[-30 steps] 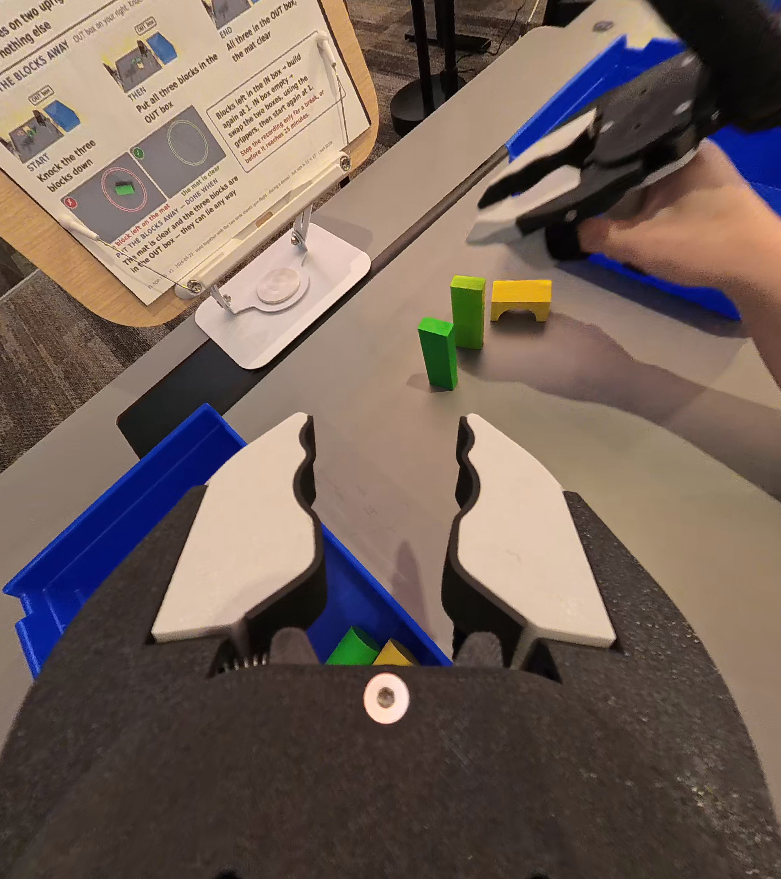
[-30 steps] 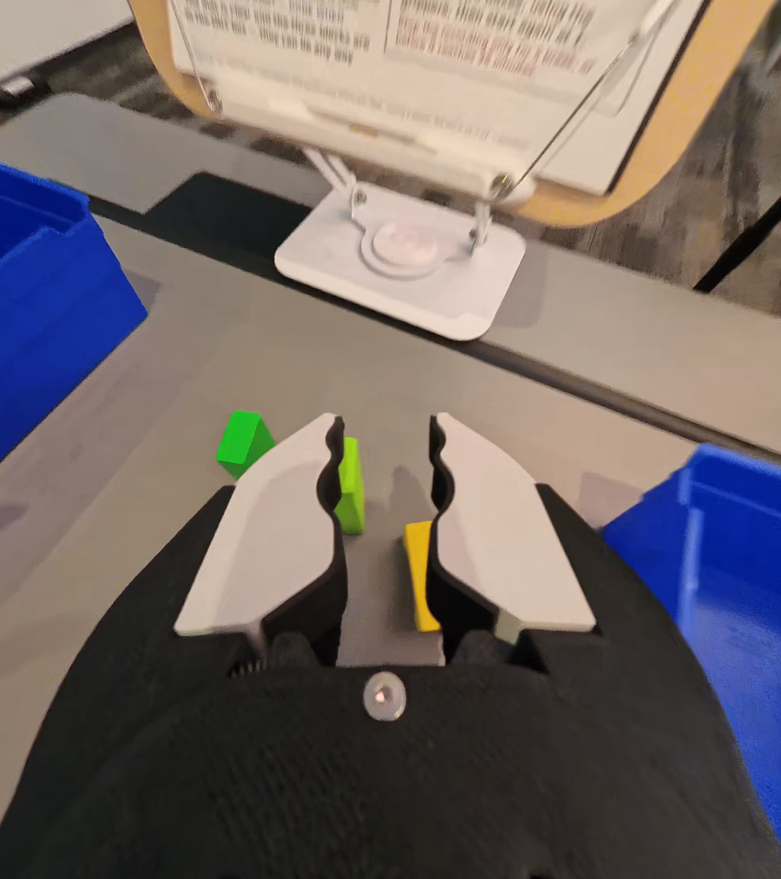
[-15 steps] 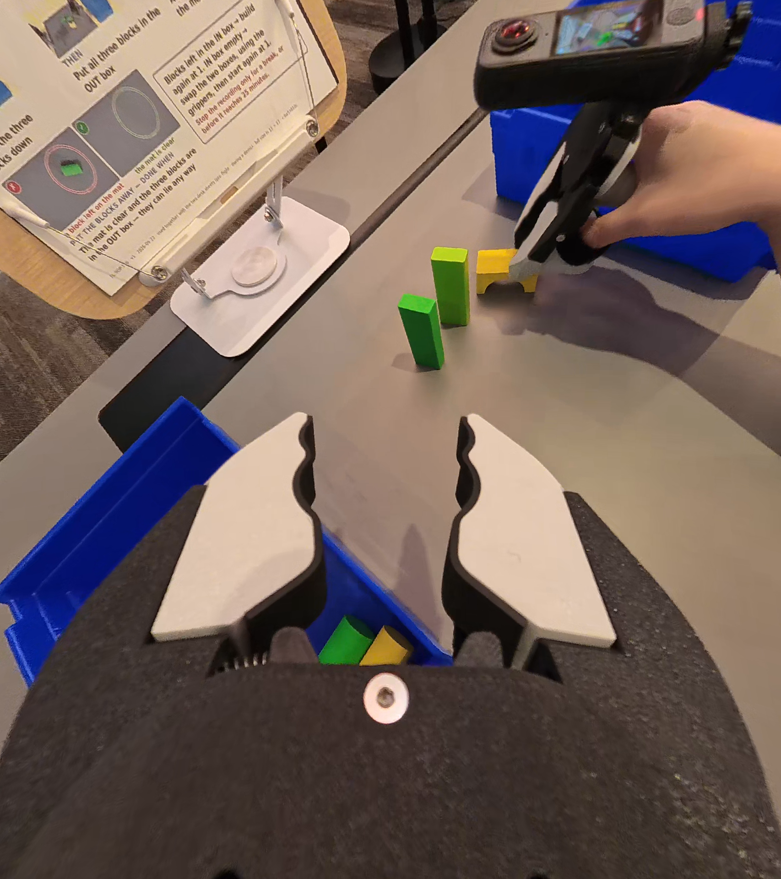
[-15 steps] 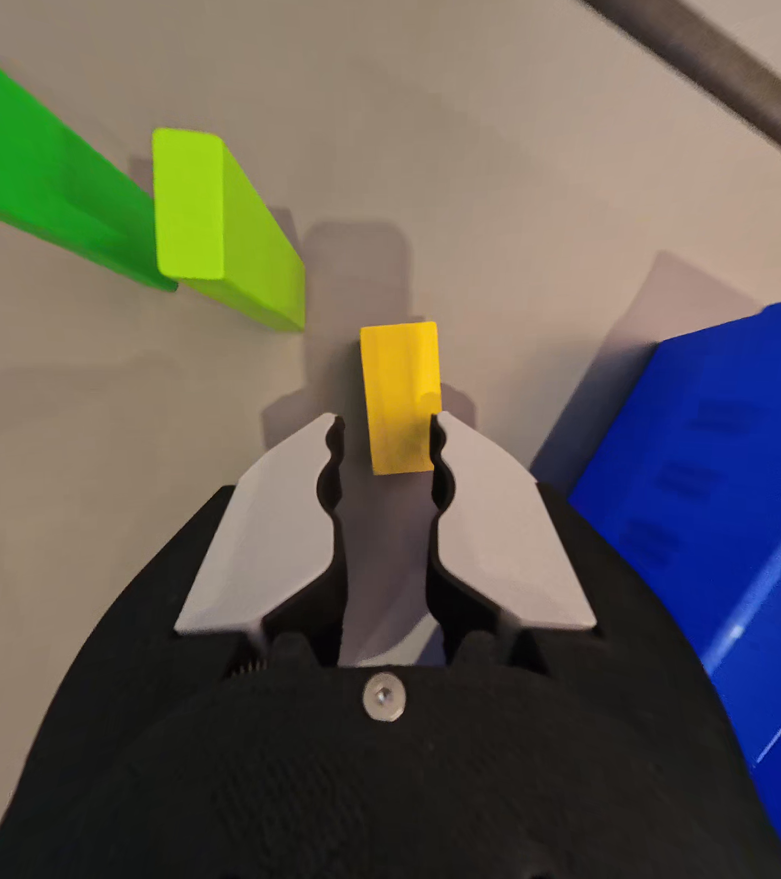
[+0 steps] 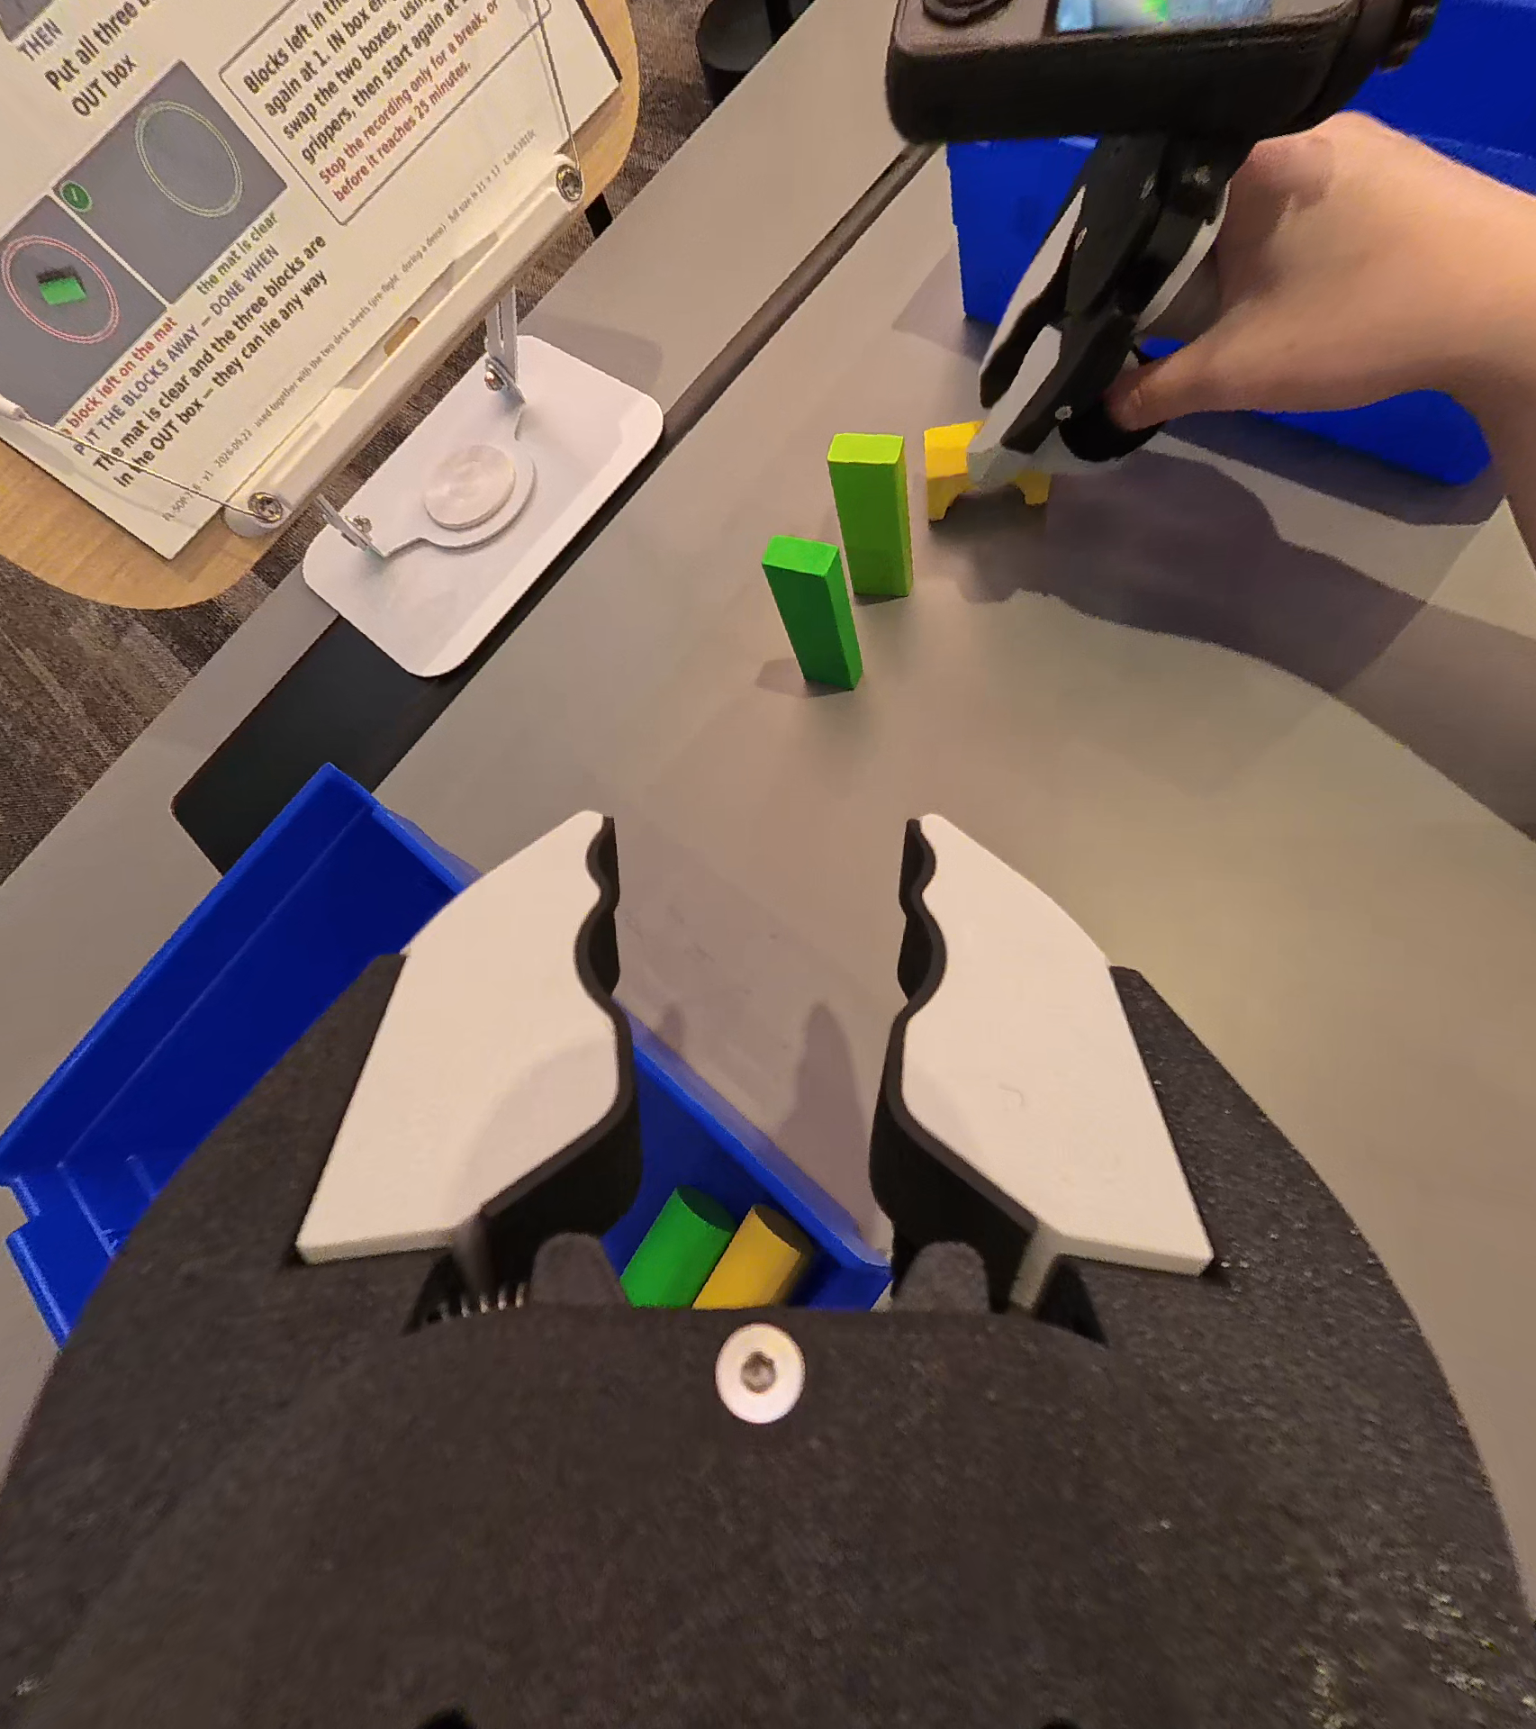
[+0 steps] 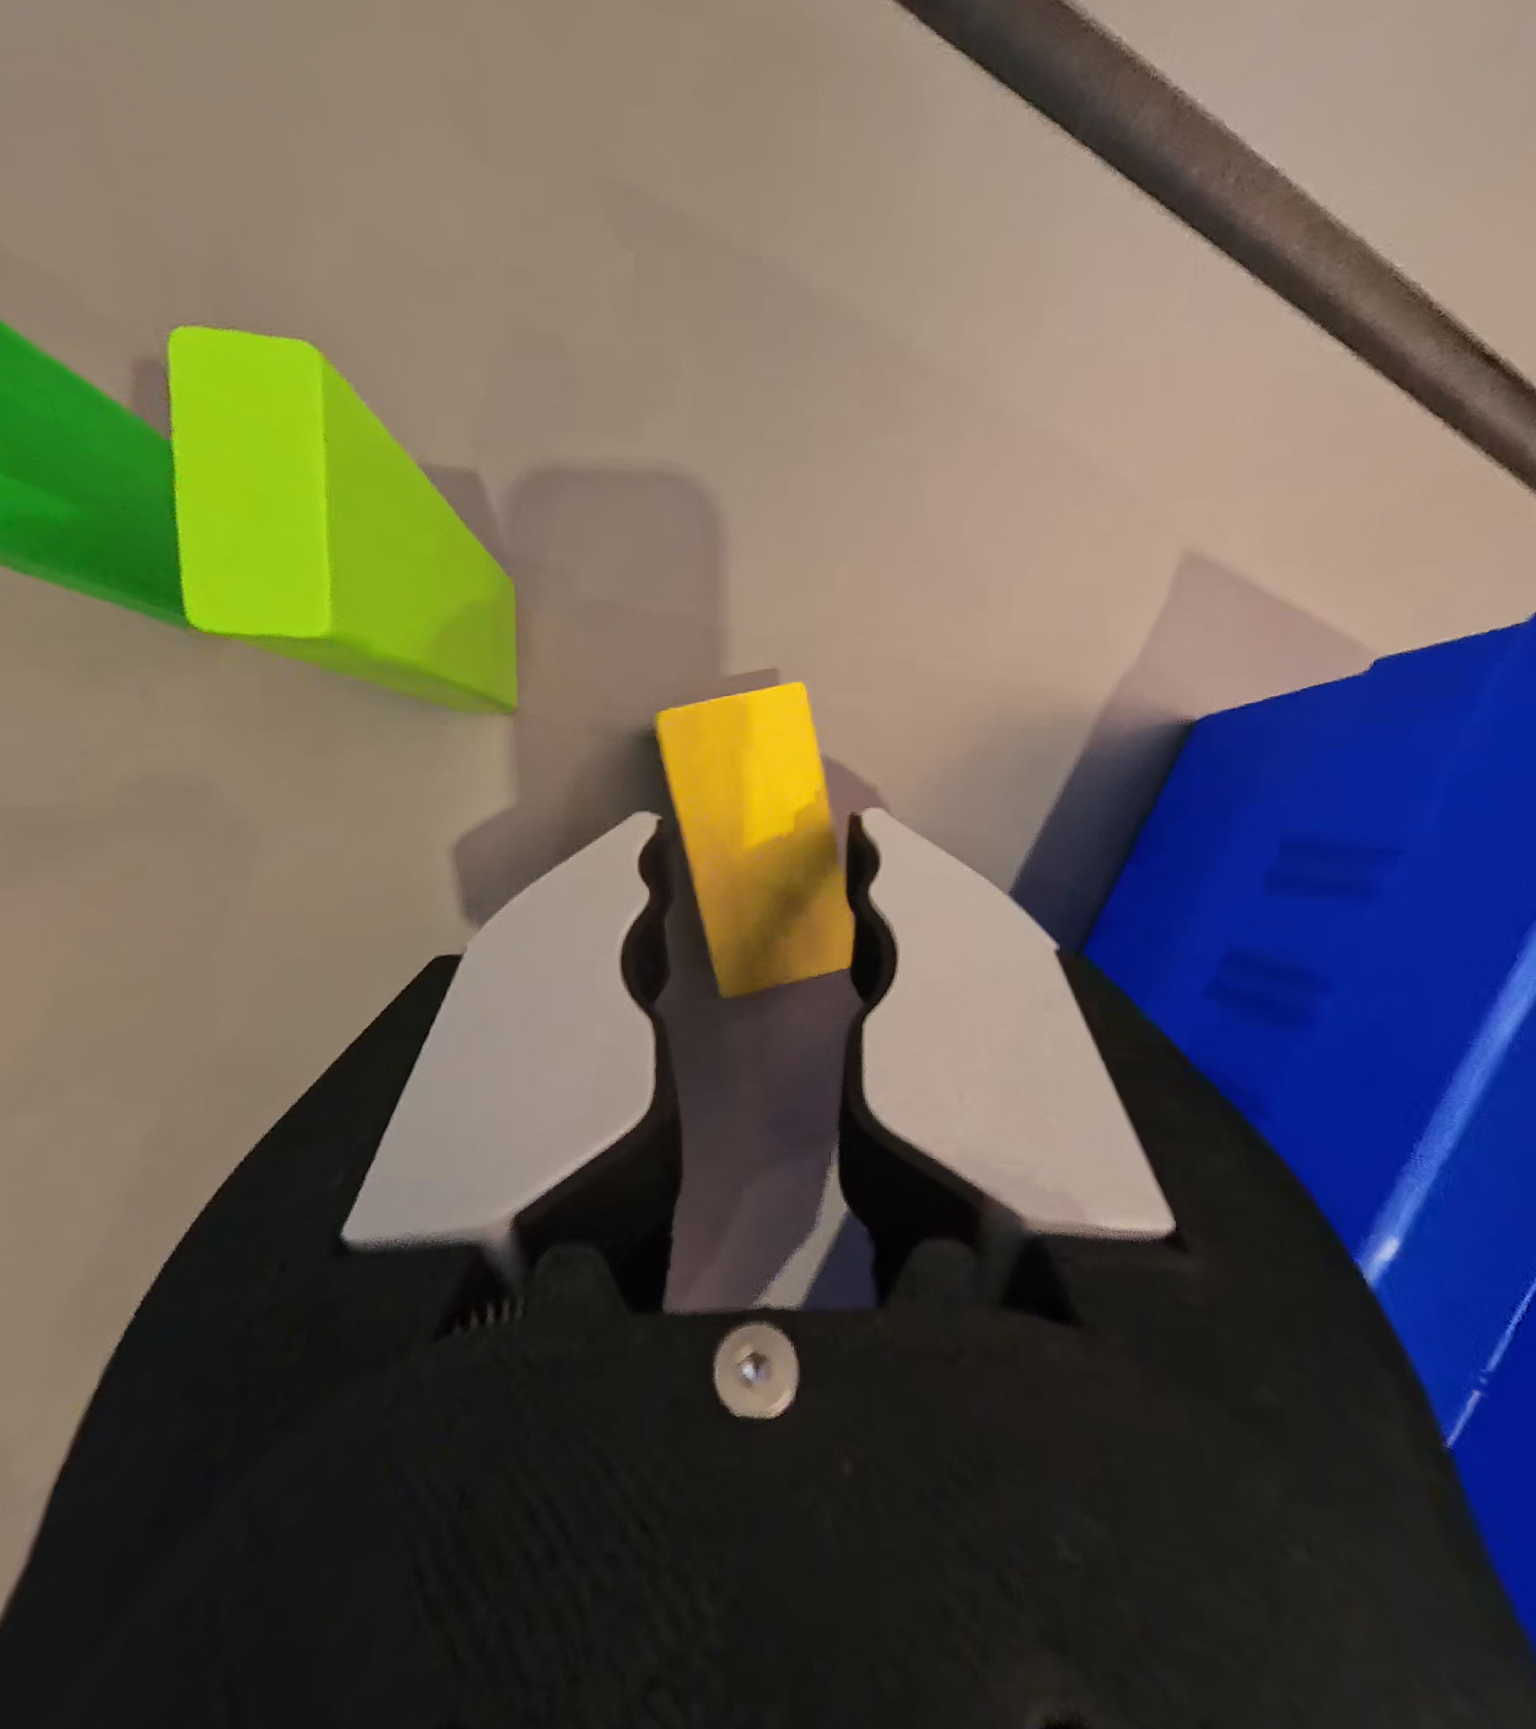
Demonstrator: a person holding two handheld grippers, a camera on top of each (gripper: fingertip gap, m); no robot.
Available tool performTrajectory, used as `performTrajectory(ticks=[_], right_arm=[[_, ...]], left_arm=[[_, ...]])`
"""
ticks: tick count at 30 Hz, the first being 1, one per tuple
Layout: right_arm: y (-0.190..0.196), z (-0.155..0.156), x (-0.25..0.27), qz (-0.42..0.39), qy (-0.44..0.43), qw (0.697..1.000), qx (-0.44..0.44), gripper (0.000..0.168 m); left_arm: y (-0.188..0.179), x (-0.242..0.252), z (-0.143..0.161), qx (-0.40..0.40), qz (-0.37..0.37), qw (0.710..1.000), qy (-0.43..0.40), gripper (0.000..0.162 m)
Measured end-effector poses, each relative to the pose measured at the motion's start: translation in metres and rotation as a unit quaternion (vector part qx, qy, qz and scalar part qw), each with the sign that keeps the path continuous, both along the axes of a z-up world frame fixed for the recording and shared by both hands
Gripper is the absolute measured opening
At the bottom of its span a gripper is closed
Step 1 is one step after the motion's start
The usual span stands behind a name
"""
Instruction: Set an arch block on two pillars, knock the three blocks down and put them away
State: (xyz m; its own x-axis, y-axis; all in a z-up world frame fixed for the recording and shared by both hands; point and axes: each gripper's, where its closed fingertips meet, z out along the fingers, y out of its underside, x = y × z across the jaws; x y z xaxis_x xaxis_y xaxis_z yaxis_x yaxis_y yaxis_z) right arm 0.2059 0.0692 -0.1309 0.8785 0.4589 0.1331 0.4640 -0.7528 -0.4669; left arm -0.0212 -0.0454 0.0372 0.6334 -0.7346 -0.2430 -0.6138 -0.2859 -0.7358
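At the left edge of the table point(image 5: 1073, 842), a blue bin point(image 5: 212, 1010) sits under the left gripper point(image 5: 755, 898), whose fingers are spread wide and hold nothing; a green and a yellow cylinder point(image 5: 750, 1263) lie inside that bin. Further right, out on the grey surface, the dark green pillar point(image 5: 813, 613) and the lime green pillar point(image 5: 872, 515) stand upright, near each other but apart. Just beside the lime one, the yellow arch block point(image 6: 750, 833) rests on the table with its legs down, and the right gripper point(image 6: 757, 833) has come down over it, a finger on each long side. A thin gap seems to remain by the left finger, so I cannot tell whether the pinch has closed. Beyond it stands a second blue bin point(image 6: 1400, 936). The step in hand looks like picking up the arch, with building not yet begun. Next, the grip likely needs to firm up, then lift straight and carry the arch leftward above both pillar tops without brushing the nearby lime pillar.
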Motion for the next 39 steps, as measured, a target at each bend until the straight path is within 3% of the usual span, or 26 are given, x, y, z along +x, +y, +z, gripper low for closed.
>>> performTrajectory(ticks=[3,9,13,17,20,22,24,26,30,35,39], right_arm=[[0.000,0.002,-0.001,0.011,0.006,1.000,0.004,0.038],[-0.005,-0.023,0.009,0.004,-0.027,0.999,-0.047,0.044],[-0.004,-0.012,0.001,0.005,0.013,0.999,-0.032,0.038],[-0.010,0.029,0.000,0.016,0.051,0.999,0.009,0.038],[-0.010,0.091,-0.006,0.050,0.115,0.988,0.091,0.037],[-0.006,0.140,-0.036,0.153,0.168,0.962,0.149,0.037],[-0.010,0.167,-0.077,0.301,0.202,0.918,0.162,0.037],[-0.018,0.162,-0.106,0.409,0.219,0.878,0.121,0.037],[-0.009,0.122,-0.122,0.475,0.190,0.857,0.062,0.037],[0.000,0.113,-0.126,0.492,0.224,0.838,0.074,0.037],[-0.012,0.128,-0.129,0.502,0.241,0.826,0.089,0.037]], left_arm=[[-0.001,0.000,-0.002,0.000,0.000,1.000,0.008,0.058],[-0.003,0.003,-0.010,-0.019,-0.006,1.000,0.016,0.054],[-0.001,0.002,-0.012,-0.029,-0.002,0.999,0.015,0.055],[0.002,-0.003,-0.012,-0.028,0.004,1.000,0.014,0.055],[0.004,-0.007,-0.008,-0.021,0.012,1.000,0.015,0.055],[0.004,-0.008,-0.004,-0.015,0.012,1.000,0.008,0.054],[0.003,-0.006,-0.002,-0.016,0.006,1.000,0.000,0.054],[0.004,-0.006,-0.002,-0.017,0.003,1.000,-0.002,0.054],[0.013,-0.009,-0.008,-0.024,0.016,1.000,0.000,0.054],[0.023,-0.010,-0.020,-0.033,0.027,0.999,0.013,0.053],[0.029,-0.001,-0.023,-0.026,0.018,0.999,0.013,0.052]])
